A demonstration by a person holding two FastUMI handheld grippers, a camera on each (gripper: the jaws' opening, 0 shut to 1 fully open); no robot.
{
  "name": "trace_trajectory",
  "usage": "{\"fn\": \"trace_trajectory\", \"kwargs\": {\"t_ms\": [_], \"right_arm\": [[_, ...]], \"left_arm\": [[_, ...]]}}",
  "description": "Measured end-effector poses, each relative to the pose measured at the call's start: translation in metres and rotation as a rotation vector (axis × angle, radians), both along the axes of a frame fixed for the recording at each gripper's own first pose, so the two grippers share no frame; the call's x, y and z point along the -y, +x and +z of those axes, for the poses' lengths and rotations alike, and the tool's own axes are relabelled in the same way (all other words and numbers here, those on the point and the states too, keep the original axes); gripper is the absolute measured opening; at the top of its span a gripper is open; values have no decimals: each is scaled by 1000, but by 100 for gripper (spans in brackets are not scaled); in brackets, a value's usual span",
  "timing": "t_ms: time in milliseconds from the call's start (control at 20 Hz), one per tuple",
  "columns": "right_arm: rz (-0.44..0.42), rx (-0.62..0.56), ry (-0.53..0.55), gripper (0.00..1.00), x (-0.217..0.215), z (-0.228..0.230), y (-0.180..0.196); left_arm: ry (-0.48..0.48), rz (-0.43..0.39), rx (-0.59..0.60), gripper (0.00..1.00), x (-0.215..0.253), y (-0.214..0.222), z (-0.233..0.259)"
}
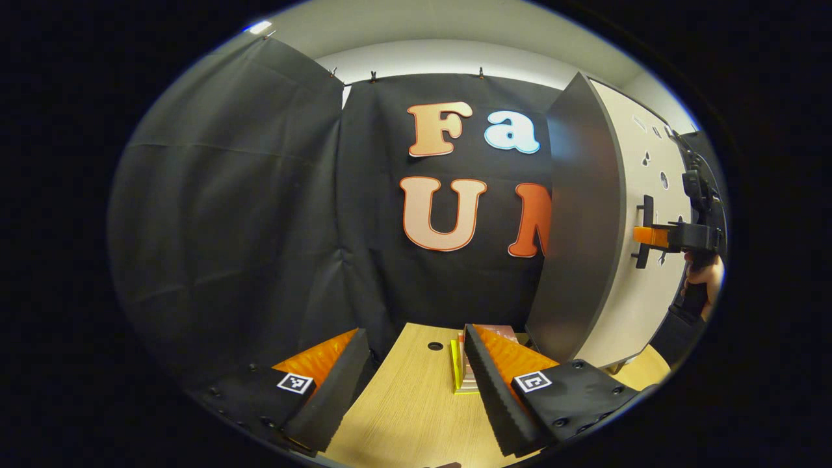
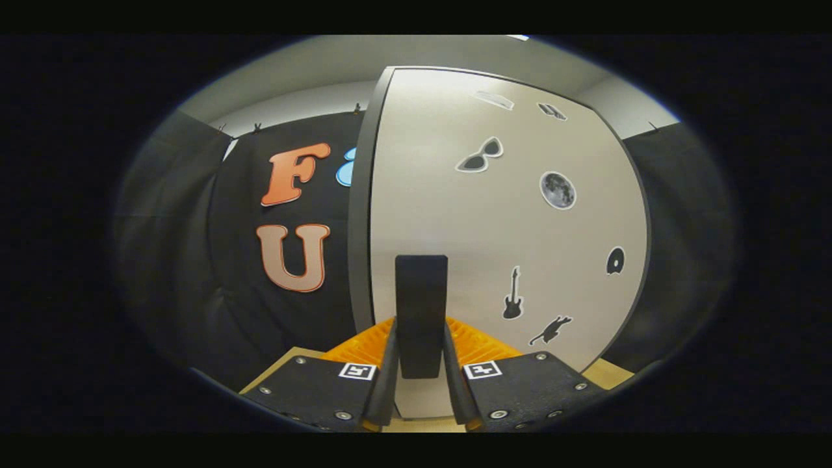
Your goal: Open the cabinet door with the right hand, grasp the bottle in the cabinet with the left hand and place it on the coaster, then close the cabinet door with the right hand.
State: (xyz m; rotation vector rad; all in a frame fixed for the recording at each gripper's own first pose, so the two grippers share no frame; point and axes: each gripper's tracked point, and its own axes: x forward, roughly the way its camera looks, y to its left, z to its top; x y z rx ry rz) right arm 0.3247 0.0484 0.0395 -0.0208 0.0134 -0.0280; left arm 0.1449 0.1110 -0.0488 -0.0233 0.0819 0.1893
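My right hand-held gripper [image 2: 421, 364] clamped on upright door handle [image 2: 421, 305]; left hand-held gripper [image 1: 409, 390] open, idle, cabinet door [image 1: 640, 195] to its right.

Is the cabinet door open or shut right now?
Shut: the cabinet door lies flush with the cabinet side, no gap. The right claw grips its handle.

a recording booth, not a home: black cloth wall [image 1: 260, 214] clipped up at 12 o'clock, pale wooden tabletop [image 1: 409, 403] at 6 o'clock, stickered white cabinet door [image 2: 494, 227] at 3 o'clock.
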Motion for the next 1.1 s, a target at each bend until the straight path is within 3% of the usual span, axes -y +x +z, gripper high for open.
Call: {"fn": "trace_trajectory", "kwargs": {"t_ms": [200,700,750,950,1000,1100], "right_arm": [[-15,-30,42,31,2,1,-9],[-83,-50,67,22,17,4,-48],[-88,-49,75,22,19,4,-50],[-75,-44,99,18,24,6,-58],[-72,-43,88,18,26,6,-59],[-50,-43,91,16,28,6,-62]], "left_arm": [[-3,-10,4,96,-3,-11,2],[-3,-73,19,93,-5,-90,4],[-2,-73,25,96,-5,-97,5],[-2,-79,28,99,15,-120,3],[4,-79,34,93,22,-125,6],[20,-73,48,93,41,-138,11]]}}
